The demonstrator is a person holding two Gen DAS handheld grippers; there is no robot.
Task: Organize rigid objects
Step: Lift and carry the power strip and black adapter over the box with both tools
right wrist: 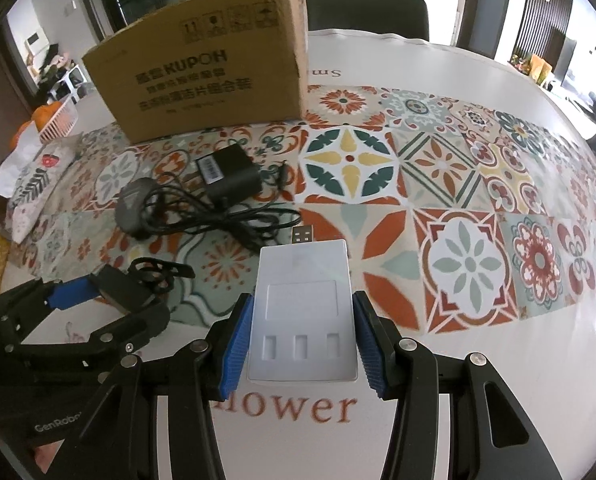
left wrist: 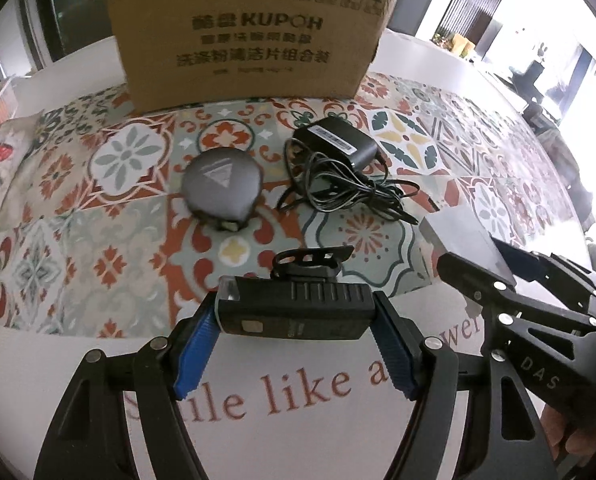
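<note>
My left gripper (left wrist: 294,344) is shut on a black bike light (left wrist: 294,308) with a strap mount, held low over the table near the front edge. My right gripper (right wrist: 302,344) is shut on a flat white USB charger (right wrist: 303,308) with its plug pointing forward. In the left wrist view the right gripper (left wrist: 502,280) is at the right with the charger (left wrist: 464,240). In the right wrist view the left gripper (right wrist: 98,292) is at the lower left. A grey round device (left wrist: 221,182) and a black power adapter (left wrist: 336,142) with tangled cable lie on the patterned cloth.
A cardboard box (left wrist: 250,36) stands at the back of the table, open at the top; it also shows in the right wrist view (right wrist: 202,68). The tiled-pattern tablecloth (right wrist: 458,208) covers the table. A dark chair (right wrist: 366,8) stands behind the table.
</note>
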